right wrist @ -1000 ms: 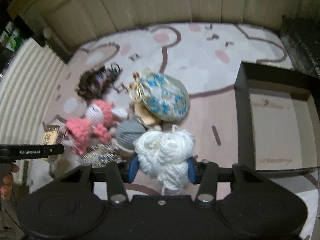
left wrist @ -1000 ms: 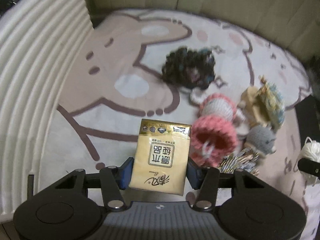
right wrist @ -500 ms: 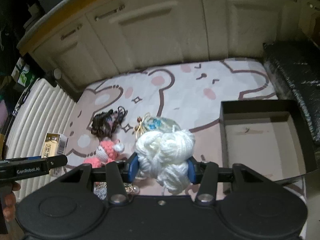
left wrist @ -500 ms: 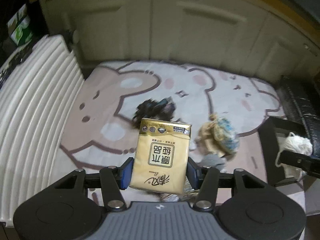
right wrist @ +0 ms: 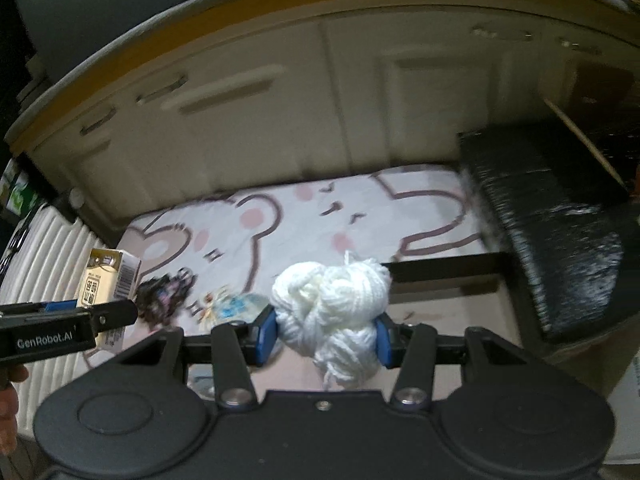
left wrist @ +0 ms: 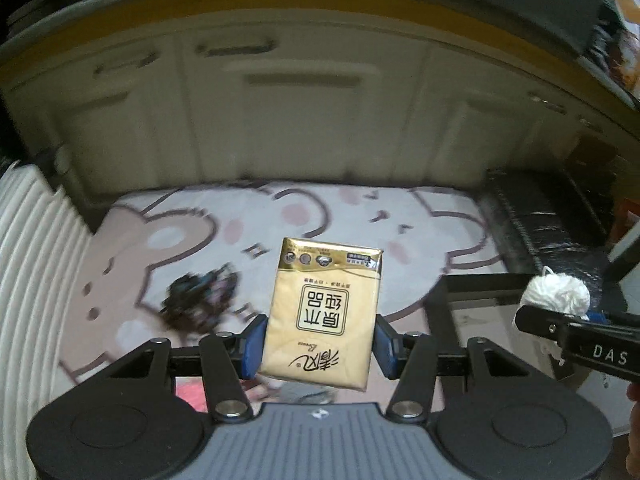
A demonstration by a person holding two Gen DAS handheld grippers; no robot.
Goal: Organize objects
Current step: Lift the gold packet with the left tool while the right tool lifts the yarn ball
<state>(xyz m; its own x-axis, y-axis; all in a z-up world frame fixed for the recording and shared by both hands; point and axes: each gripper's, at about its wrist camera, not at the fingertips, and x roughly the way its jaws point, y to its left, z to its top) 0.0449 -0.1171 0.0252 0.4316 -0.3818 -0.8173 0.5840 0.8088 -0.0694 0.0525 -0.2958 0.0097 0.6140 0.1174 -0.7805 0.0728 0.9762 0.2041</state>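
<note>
My left gripper (left wrist: 320, 344) is shut on a gold tissue pack (left wrist: 324, 312) and holds it in the air above the bear-print mat. My right gripper (right wrist: 326, 336) is shut on a white yarn ball (right wrist: 332, 308), also lifted. The tissue pack (right wrist: 106, 284) and the left gripper also show at the left of the right wrist view. The yarn ball (left wrist: 558, 294) shows at the right of the left wrist view. A black open box (right wrist: 444, 270) lies on the mat behind the yarn.
A dark hair accessory (left wrist: 200, 296) and a blue patterned pouch (right wrist: 240, 306) lie on the mat (left wrist: 320, 216). A ribbed white surface (left wrist: 28, 280) is at the left. A black cushion (right wrist: 552, 220) is at the right. Cream cabinets (left wrist: 304, 120) stand behind.
Both grippers have risen and tilted up with their loads. The pile of toys has dropped out of sight below, and the cabinets now fill the upper view.
</note>
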